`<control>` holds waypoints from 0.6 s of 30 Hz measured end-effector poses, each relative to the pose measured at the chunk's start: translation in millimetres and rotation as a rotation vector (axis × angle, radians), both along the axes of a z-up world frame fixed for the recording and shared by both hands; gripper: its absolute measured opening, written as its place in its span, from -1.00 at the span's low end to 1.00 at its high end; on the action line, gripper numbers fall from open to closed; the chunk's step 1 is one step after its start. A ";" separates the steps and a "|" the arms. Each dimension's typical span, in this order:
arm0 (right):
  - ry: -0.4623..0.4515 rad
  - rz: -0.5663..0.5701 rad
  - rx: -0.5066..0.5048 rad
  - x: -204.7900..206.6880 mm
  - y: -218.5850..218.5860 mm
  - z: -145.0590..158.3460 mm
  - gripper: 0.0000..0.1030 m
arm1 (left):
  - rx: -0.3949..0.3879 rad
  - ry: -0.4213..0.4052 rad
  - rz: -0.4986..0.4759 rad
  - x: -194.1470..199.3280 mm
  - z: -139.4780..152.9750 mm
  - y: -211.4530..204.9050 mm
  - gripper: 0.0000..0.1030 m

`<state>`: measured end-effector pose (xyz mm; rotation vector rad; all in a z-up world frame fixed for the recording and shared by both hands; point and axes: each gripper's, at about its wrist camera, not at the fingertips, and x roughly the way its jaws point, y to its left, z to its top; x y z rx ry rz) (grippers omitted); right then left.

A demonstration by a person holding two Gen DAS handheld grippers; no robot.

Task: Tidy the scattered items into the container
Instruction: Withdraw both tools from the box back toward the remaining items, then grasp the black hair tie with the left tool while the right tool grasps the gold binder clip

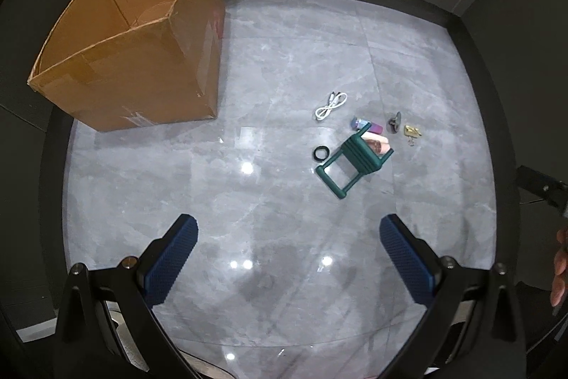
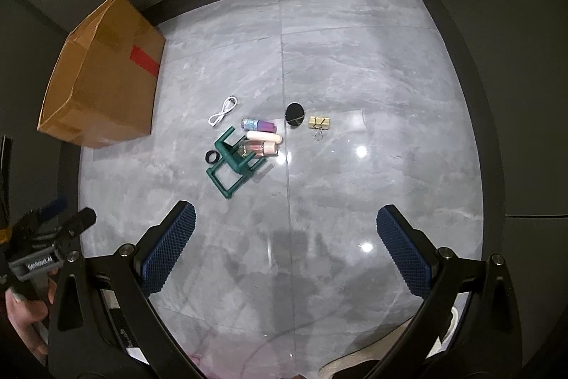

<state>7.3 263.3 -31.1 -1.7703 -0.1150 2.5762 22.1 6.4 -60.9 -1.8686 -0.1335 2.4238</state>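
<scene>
fingers of your left gripper (image 1: 287, 254) and right gripper (image 2: 284, 247) spread wide over bare floor, with the green frame (image 2: 232, 162) ahead, slightly left of the right one, and the cardboard box (image 2: 103, 84) beyond, far left.

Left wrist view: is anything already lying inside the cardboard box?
No. The cardboard box stands open, and the part of its floor in view is bare cardboard.
</scene>
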 end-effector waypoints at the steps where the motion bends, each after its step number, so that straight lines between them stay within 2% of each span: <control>1: 0.006 -0.004 0.001 -2.5 1.9 -1.4 1.00 | -0.004 0.007 -0.007 -1.1 -0.2 2.2 0.99; 5: -0.013 -0.015 -0.007 -16.1 8.9 -13.7 1.00 | -0.031 0.024 -0.039 -7.2 -3.9 11.3 0.86; 10: -0.035 0.028 0.020 -34.2 14.6 -35.6 1.00 | -0.011 0.024 -0.040 -26.1 -27.1 18.1 0.84; 15: -0.075 0.027 0.051 -55.7 34.6 -66.9 1.00 | 0.000 -0.011 -0.060 -50.0 -75.3 28.0 0.84; 18: -0.094 0.011 0.056 -69.6 47.9 -86.9 1.00 | -0.031 -0.034 -0.085 -59.0 -106.5 35.6 0.84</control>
